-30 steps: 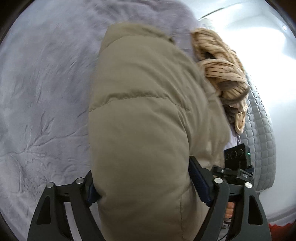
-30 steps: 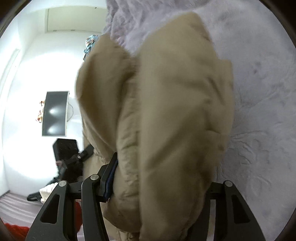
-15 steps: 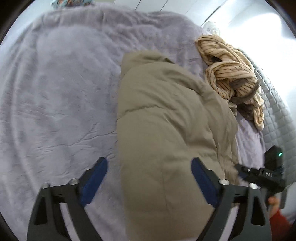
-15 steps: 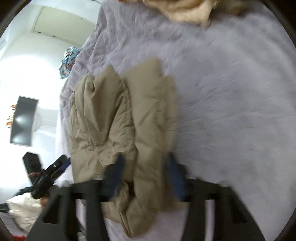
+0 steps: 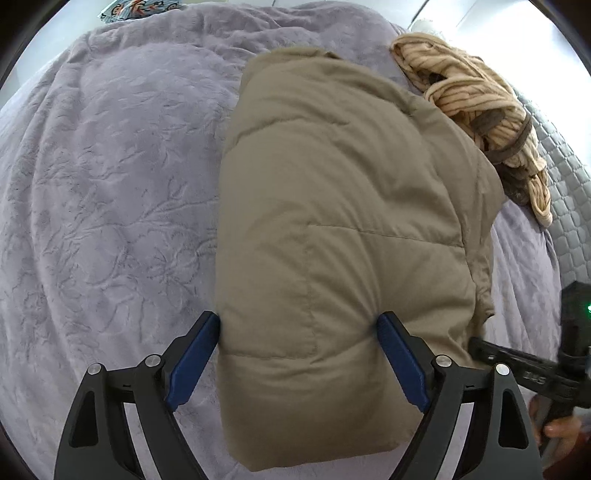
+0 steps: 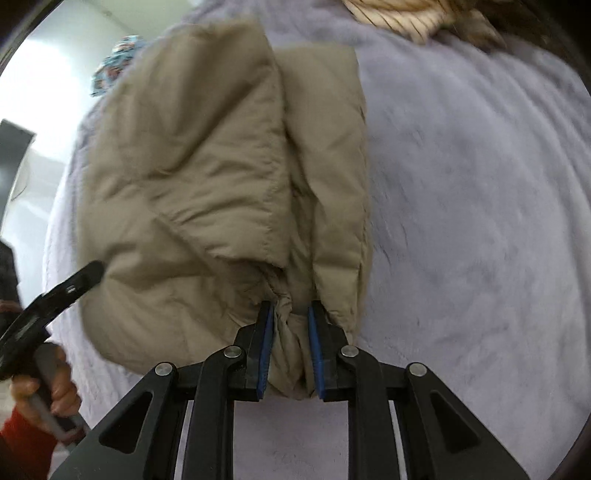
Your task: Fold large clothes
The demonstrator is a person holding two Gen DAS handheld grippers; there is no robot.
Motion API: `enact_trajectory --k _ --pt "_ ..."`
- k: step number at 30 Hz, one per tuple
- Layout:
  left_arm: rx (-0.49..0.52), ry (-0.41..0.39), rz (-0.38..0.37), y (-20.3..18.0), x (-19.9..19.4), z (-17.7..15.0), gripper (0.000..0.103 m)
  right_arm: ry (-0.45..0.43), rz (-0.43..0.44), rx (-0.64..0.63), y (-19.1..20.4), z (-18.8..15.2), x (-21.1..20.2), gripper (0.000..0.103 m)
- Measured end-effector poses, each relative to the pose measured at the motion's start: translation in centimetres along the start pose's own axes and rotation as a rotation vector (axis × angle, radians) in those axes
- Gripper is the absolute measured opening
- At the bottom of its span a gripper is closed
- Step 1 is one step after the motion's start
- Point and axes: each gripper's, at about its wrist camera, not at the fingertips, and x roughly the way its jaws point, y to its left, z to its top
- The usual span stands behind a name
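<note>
The khaki padded jacket (image 5: 343,229) lies folded into a thick bundle on the bed, on the lilac plush blanket (image 5: 110,206), its quilted panels facing up and one long side running alongside a heap of tan striped clothing (image 5: 476,107) that sits just beside it. Your left hand-held gripper (image 5: 299,354) straddles the near end of the bundle with its jaws spread wide — the blue pads (image 5: 192,363) sit against either side of the puffy end, and the right-hand pad dents the fabric a little, though you cannot tell from this view whether that amounts to a real squeeze. In the right wrist view your right hand-held gripper (image 6: 290,347) has just been closing, and its jaws now stand narrow with a gathered fold of the jacket's edge pinched between the blue pads. The same view shows the other gripper's black finger at the left side of the jacket, with your hand (image 6: 44,395) and a red sleeve (image 6: 22,446) below it. Past the far edge of the blanket lies a patterned blue cloth (image 5: 140,7), and a grey quilted mattress edge (image 5: 565,184) shows beyond the striped heap.
</note>
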Motion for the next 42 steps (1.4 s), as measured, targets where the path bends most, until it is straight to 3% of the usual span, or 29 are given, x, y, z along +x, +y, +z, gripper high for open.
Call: enact_trajectory --k 3,12,19,27,37,42 --pt "0.021 0.0 0.027 -0.7 0.0 -0.3 0.088 0.009 -0.013 0.01 -0.3 -0.2 0.8 0.02" --pt "-0.065 0.05 0.072 -0.6 -0.4 -0.4 0.093 0.054 -0.088 0.01 1.9 0.7 0.2 0.021" --pt "-0.032 0.055 0.145 -1.9 -2.2 -0.3 0.093 0.062 -0.089 0.031 1.8 -0.3 -1.9 0.021" --pt "-0.03 0.066 0.153 -2.3 -3.8 -0.5 0.093 0.06 -0.078 0.05 1.0 -2.6 -5.8 0.021" --pt "-0.025 0.086 0.151 -1.9 -6.0 -1.2 0.093 0.06 -0.076 0.073 1.4 -4.5 -6.8 0.022" --pt "0.026 0.092 0.138 -2.7 -7.7 -2.4 0.093 0.06 -0.071 0.069 1.8 -5.8 -8.3 0.022"
